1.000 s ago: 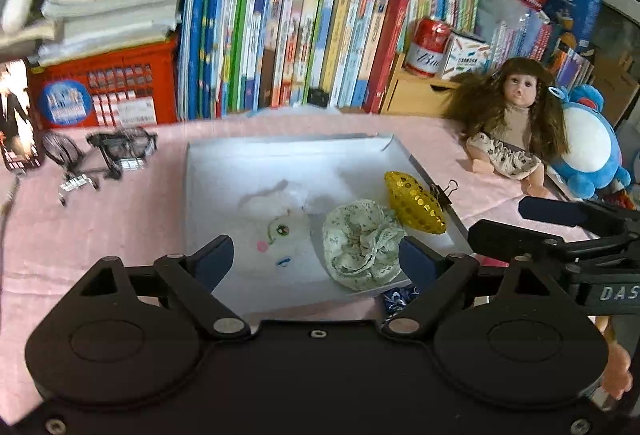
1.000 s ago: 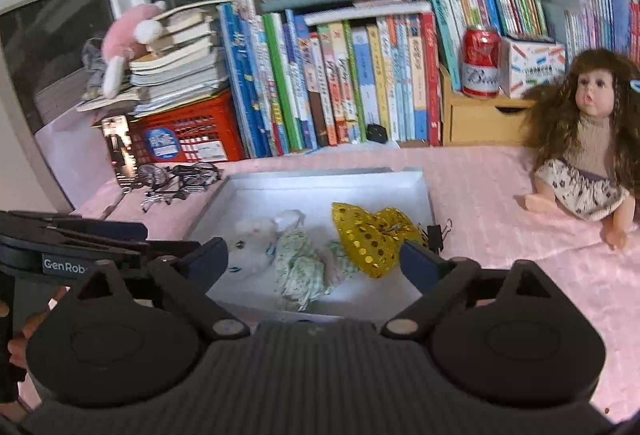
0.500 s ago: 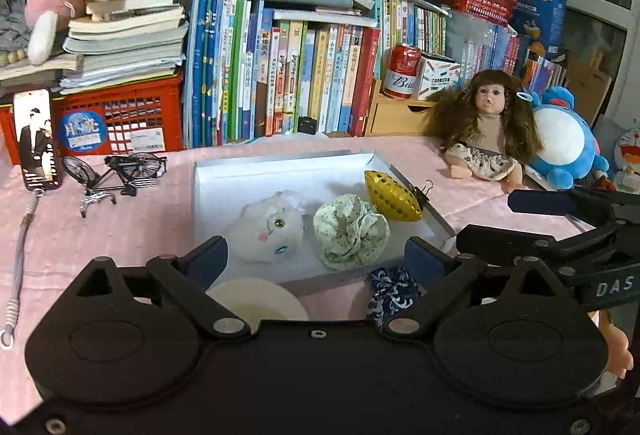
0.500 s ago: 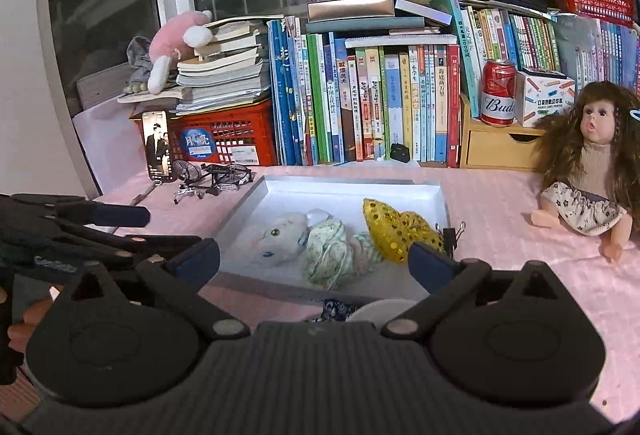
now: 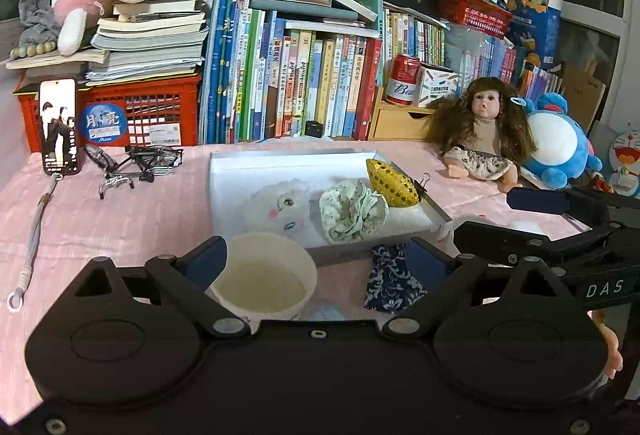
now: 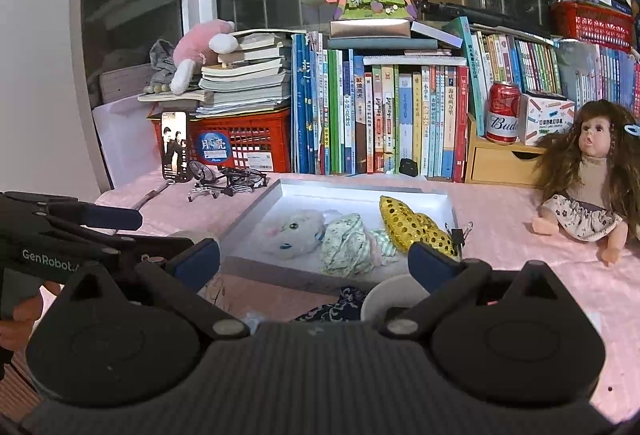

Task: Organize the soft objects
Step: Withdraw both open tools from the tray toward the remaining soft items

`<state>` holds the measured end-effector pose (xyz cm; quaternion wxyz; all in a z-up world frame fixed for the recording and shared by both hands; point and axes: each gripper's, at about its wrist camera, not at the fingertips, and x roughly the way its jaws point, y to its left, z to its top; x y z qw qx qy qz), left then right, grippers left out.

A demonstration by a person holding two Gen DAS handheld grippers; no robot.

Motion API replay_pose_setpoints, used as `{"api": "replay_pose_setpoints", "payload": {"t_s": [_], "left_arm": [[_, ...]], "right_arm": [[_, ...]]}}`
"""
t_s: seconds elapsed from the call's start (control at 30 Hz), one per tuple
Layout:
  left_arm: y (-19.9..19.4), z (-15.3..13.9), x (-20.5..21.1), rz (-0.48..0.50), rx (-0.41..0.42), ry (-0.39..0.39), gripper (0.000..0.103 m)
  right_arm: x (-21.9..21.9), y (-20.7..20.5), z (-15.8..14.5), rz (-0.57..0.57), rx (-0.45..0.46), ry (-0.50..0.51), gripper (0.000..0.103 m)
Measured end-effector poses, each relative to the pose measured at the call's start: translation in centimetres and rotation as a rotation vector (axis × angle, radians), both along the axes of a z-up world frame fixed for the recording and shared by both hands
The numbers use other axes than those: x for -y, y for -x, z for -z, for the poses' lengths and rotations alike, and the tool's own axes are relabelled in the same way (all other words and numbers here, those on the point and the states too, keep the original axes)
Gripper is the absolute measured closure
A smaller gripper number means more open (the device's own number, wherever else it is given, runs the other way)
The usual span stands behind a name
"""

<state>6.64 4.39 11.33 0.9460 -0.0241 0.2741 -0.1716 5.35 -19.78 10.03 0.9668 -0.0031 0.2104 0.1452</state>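
Tray [image 5: 224, 171], white, sits mid-frame in left wrist view w/ white plush [image 5: 282, 209], floral cloth [image 5: 352, 211] at its 3 o'clock, gold sequin pouch [image 5: 392, 179] at 1 o'clock from cloth. Left gripper [image 5: 316, 261] jaws spread, nothing held; paper cup [image 5: 264, 275] and blue patterned cloth [image 5: 390, 277] btwn them, outside tray.

Right wrist view: right gripper [image 6: 314, 259] jaws spread, empty. Same 3 soft items in tray; doll [image 6: 592, 179] at 3 o'clock.
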Motion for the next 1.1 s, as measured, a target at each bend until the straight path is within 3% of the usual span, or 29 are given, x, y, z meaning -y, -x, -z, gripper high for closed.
{"api": "replay_pose_setpoints", "payload": {"t_s": [0.73,1.1], "left_arm": [[4.9,1.4,-4.5,-0.099,0.106,-0.076,0.005],[5.0,3.3,-8.7,-0.218,0.044,-0.072,0.007]], "right_arm": [[-3.5,2.8,2.8,-0.025,0.130,0.033,0.000],[-5.3,4.1,5.4,-0.069,0.107,0.100,0.000]]}}
